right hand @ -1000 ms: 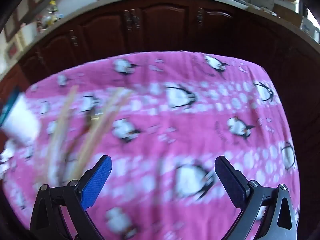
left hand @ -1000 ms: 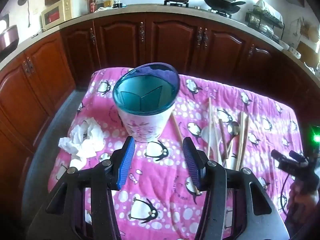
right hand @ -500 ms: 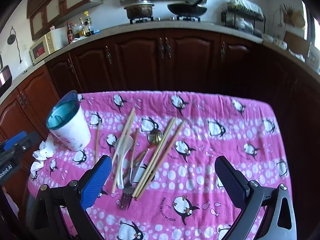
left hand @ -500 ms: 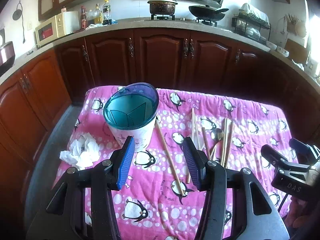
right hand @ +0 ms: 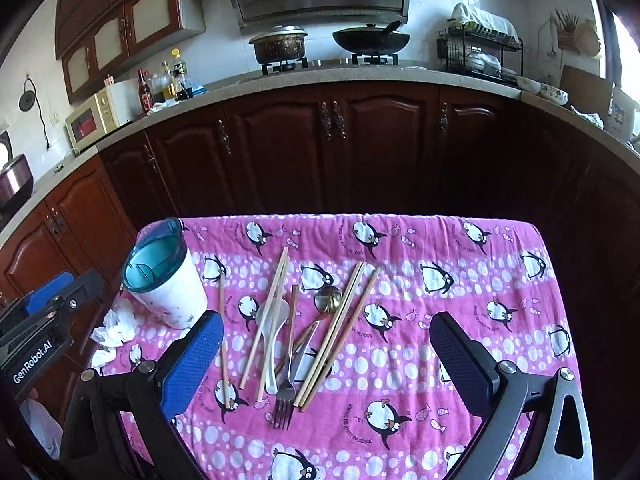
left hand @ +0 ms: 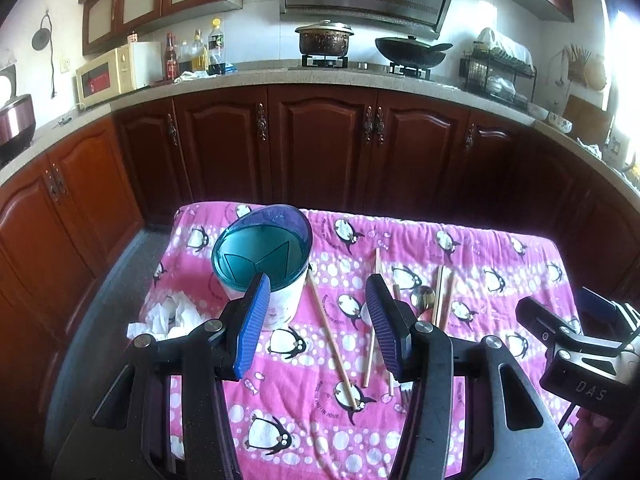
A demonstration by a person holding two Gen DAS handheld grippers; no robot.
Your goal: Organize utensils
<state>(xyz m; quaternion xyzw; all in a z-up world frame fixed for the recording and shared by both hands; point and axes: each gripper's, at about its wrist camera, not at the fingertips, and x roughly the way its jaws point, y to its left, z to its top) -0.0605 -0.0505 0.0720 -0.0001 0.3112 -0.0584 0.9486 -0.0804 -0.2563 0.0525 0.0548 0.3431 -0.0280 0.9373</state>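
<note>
A white utensil holder with a teal divided rim stands upright at the table's left; it also shows in the right wrist view. Loose utensils lie beside it: several wooden chopsticks, a white spoon, a metal fork and a metal spoon. A single chopstick lies nearest the holder. My left gripper is open and empty, raised above the table near the holder. My right gripper is wide open and empty, raised above the utensil pile.
The table wears a pink penguin cloth. Crumpled white tissue lies at its left edge. Dark wooden cabinets and a counter with stove, pots and a dish rack stand behind the table.
Both grippers have pulled back and risen, so the whole table and the kitchen now show. The right view, blurred a second ago, is steady. Jaws are unchanged.
</note>
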